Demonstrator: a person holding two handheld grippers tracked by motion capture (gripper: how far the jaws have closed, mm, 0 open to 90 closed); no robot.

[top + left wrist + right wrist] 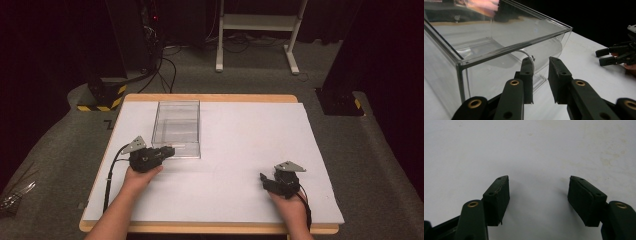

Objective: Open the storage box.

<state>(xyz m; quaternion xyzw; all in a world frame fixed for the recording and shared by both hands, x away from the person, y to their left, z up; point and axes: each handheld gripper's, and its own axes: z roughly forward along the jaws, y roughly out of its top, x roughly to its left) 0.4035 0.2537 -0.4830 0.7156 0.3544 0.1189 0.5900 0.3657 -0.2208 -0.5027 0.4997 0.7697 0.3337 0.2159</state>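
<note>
Room: dark curtains and stand legs are surrounding your wooden table (210, 98), and a white sheet (250, 150) is covering nearly all of its top.
Box: the clear plastic box (178, 128) is sitting upright and open-topped on the left half of the sheet, toward the far edge, and it is looking empty.
Handling: it is likely light, stiff and slick, and the thin clear walls could scuff or crack, so you are better off avoiding a hard squeeze. It may skate on the sheet if you are pushing it sideways.
Where to grip: you are probably best pinching one wall at the top rim (514, 47), one jaw inside and one outside, close to a corner where the wall is stiffest.
Left gripper: your left gripper (169, 151) is lying just beside the box's near right corner, jaws pointing along the near wall. In the left gripper view (541, 61) the jaws are standing a little apart, gripping nothing, with the wall just beyond them.
Right gripper: your right gripper (262, 177) is resting on the sheet well apart from the box, jaws spread and gripping nothing (539, 180).
</note>
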